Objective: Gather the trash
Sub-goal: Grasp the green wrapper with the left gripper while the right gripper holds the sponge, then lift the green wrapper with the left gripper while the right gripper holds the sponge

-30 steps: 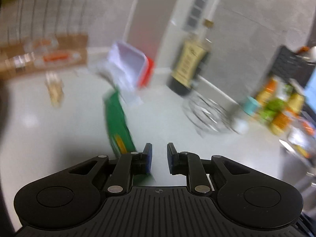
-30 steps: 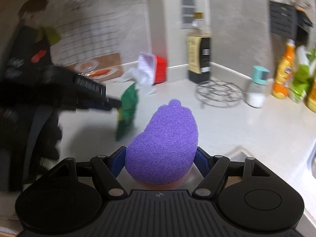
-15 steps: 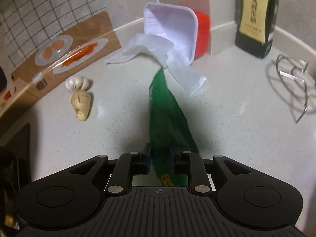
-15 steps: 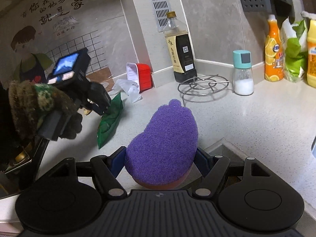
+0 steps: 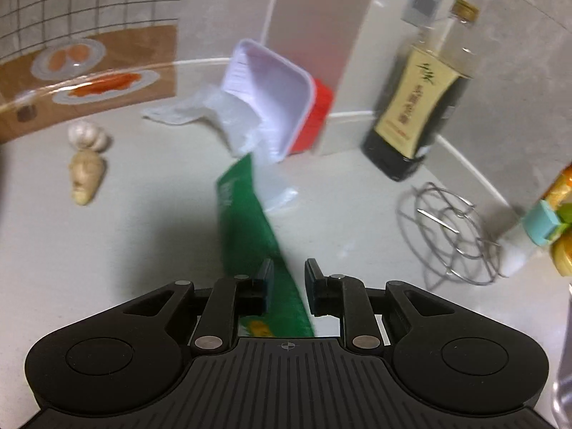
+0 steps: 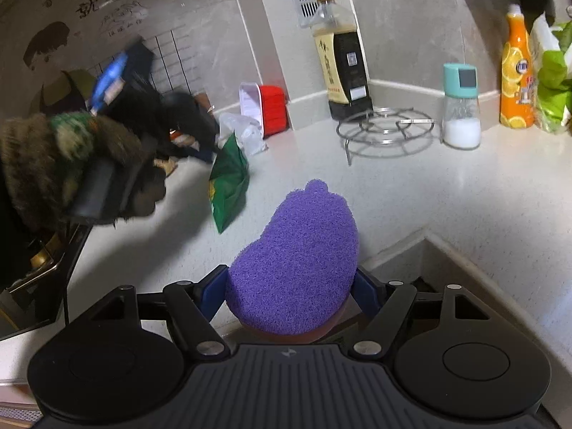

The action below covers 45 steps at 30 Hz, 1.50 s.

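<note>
Left tongs (image 5: 287, 287) opening at this moment, a clear gap now showing on each side of the green snack wrapper (image 5: 250, 236) that half a second ago sat pinched between nearly closed pads; wrapper between the jaws but no longer pressed, right pad plainly off it, left pad hard to judge through the blur

From the right wrist view, green snack wrapper (image 6: 228, 178) hanging tilted just below the left tongs (image 6: 214, 148), lower corner near or touching the bench (image 6: 411, 193), cannot tell which; gloved hand (image 6: 71, 164) carrying the tool, blurred

Reads as a release or a regrip rather than a secure pickup; no bin visible in either view, so the wrapper likely not yet collected

Right tongs (image 6: 291, 286) unchanged over the last second: spread fairly wide, clamped on a purple sponge (image 6: 296, 261)

More trash further back: white tray (image 5: 268, 93) tipped against a red box (image 5: 314, 118) by the wall, crumpled clear plastic (image 5: 228, 121) spilling from it onto the bench, touching the far end of the wrapper

Garlic bulb (image 5: 87, 136) and ginger piece (image 5: 84, 175) lying to the left, dark sauce bottle (image 5: 418, 107) and wire trivet (image 5: 454, 236) to the right, none of it obviously trash

Risk: wrapper sliding free and dropping flat, needing a fresh grasp
</note>
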### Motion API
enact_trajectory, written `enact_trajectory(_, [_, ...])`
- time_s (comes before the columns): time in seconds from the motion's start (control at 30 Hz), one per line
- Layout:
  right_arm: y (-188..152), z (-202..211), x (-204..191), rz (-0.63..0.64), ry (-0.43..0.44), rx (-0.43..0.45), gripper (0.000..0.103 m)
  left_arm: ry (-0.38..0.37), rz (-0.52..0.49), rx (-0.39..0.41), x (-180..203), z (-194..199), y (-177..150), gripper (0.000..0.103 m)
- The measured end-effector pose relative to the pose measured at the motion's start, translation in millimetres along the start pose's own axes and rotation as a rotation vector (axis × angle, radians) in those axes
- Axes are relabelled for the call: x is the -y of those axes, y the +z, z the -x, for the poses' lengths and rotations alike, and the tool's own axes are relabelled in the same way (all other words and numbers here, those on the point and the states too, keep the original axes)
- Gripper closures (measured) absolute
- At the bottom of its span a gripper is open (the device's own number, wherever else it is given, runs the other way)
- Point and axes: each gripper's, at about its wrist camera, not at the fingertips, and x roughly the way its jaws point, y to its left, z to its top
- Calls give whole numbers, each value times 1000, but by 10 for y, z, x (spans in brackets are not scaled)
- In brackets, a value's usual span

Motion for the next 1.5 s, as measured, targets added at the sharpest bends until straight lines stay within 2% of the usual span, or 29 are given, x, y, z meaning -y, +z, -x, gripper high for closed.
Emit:
enact_trajectory(0.17, [1, -18, -80, 13, 16, -3, 29, 109, -221, 26, 317, -67, -242, 81])
enact_trajectory(0.3, [-10, -8, -131, 24, 24, -2, 29, 191, -444, -18, 511, -212, -510, 77])
enact_trajectory(0.37, [-18, -6, -131, 22, 23, -3, 29, 199, -476, -22, 480, -154, -627, 77])
enact_trajectory(0.47, [-22, 12, -106, 16, 14, 1, 29, 162, -446, -30, 310, 63, -792, 77])
enact_trajectory(0.6, [0, -17, -73, 11, 6, 1, 29, 74, -398, -62, 59, 399, -1038, 77])
enact_trajectory(0.67, [23, -45, -87, 22, 9, 3, 29, 3, -350, -74, -82, 579, -1167, 77])
enact_trajectory(0.73, [62, -89, -123, 46, 14, 9, 29, -18, -298, -63, -216, 752, -1287, 77])
enact_trajectory(0.83, [93, -138, -219, 119, 24, 38, 27, -8, -256, 0, -307, 983, -1386, 77])
enact_trajectory(0.93, [86, -264, -327, 190, 1, 27, 26, 7, -196, 94, -307, 1120, -1284, 77])
enact_trajectory(1.0, [77, -356, -350, 189, -11, 5, 26, 42, -198, 121, -261, 1114, -1214, 77])
enact_trajectory(1.17, [36, -475, -347, 145, 0, -31, 25, 201, -317, 37, -120, 851, -1314, 77])
enact_trajectory(1.27, [-13, -524, -358, 153, -16, -47, 25, 161, -304, -8, -123, 777, -1432, 77])
enact_trajectory(1.33, [-45, -551, -350, 150, -18, -56, 23, 138, -303, -8, -135, 756, -1462, 64])
enact_trajectory(1.5, [-79, -580, -412, 185, -38, -42, 21, 111, -257, -27, -204, 720, -1418, 60])
